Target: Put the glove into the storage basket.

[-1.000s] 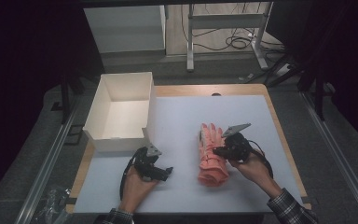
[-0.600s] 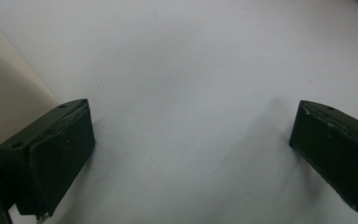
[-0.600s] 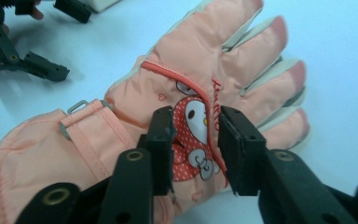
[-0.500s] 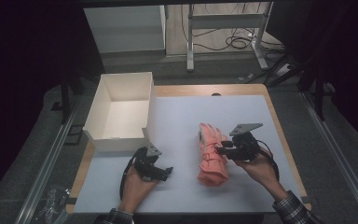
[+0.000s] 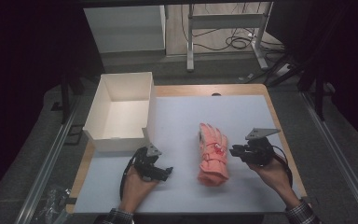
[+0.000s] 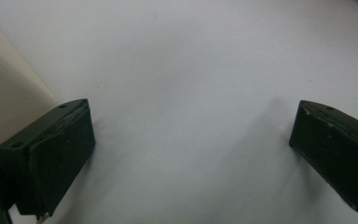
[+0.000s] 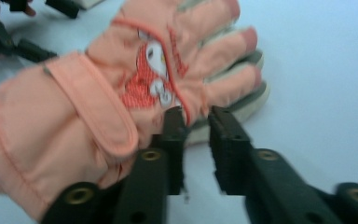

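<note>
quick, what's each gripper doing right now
Left gripper: open, empty, over the white mat.
Right gripper: nearly shut, holding nothing, beside the pink glove.

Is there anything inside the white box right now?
No. From the high view, the white box shows only its bare white floor, while the glove lies out on the table.

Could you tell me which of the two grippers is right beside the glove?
The right gripper: its nearly closed jaws sit at the pink glove's edge, while the left gripper rests apart.
</note>
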`<state>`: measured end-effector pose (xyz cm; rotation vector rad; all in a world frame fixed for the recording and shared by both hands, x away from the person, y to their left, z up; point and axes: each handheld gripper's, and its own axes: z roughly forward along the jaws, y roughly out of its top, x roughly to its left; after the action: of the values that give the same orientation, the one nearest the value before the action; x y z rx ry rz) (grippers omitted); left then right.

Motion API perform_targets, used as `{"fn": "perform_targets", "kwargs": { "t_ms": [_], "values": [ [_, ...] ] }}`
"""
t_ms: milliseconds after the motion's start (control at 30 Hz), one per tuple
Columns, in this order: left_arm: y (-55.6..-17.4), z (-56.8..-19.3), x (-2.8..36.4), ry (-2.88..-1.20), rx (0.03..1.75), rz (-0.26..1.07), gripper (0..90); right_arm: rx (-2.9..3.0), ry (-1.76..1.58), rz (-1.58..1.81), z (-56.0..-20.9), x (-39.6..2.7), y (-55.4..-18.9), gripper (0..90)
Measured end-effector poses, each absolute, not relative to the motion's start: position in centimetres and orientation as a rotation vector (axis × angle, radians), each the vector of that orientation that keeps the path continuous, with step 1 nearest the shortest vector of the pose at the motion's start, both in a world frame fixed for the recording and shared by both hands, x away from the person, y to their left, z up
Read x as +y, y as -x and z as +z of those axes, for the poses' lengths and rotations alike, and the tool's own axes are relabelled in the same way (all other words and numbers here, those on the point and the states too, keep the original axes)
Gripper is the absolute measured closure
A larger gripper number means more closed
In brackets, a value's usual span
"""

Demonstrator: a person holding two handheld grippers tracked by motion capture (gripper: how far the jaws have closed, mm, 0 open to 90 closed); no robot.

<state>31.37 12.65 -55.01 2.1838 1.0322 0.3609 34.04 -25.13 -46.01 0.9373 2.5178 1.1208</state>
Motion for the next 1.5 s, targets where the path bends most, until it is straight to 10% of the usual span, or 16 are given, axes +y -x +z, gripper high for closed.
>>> {"fn": "perform_targets", "kwargs": {
  "t_ms": [133, 1500],
  "values": [
    [-31.4, -55.0, 12.7, -2.189, 1.029, 0.360, 0.0, 2.549, -0.944, 1.124, -47.5, -25.8, -33.6, 88.9],
    [-31.4, -55.0, 12.7, -2.189, 1.028, 0.360, 0.0, 2.700, -0.781, 1.210, -52.8, -20.7, -30.6, 89.0]
  ]
}}
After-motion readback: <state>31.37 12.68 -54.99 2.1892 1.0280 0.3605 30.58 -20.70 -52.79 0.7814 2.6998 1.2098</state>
